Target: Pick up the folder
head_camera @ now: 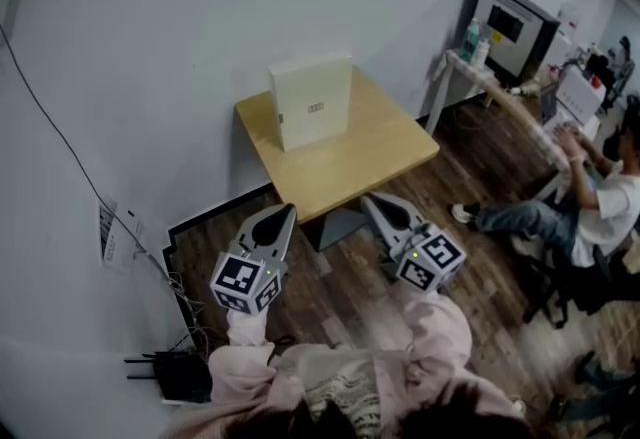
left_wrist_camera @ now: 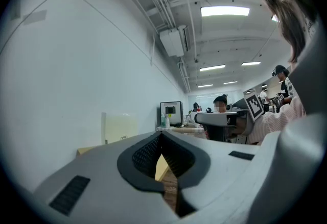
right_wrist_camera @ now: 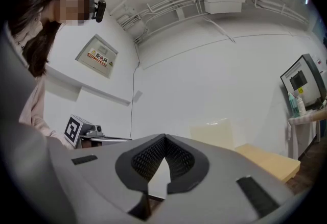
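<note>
A pale wall (head_camera: 150, 47) fills most of the head view. A dark wood floor (head_camera: 345, 292) runs along its foot. A seated person (head_camera: 590, 207) works at a desk far off to the right, well away from the task.

A small wooden table (head_camera: 385, 152) stands pushed up to the wall. Apart from one item, its top is bare. That item is the folder (head_camera: 311, 99), a cream, box-like file standing upright at the back edge of the table with its broad face turned to the room. It is close against the wall (whether it actually leans on it cannot be told).

The operator holds both tools short of the table's near edge, over the floor, and well apart from the folder. The left gripper (head_camera: 281, 217) points roughly level toward the table. Its own view shows the ribbed pads meeting at the tip with nothing between them. The right gripper (head_camera: 376, 204) is tilted slightly upward. It is pressed together in the same way and is just as empty.

Judged from this, the task has barely begun. The folder is untouched and no approach has been made. What is left is the reach across the table, spreading at least one set of jaws, closing on the folder's upper edge or side, and lifting it.
</note>
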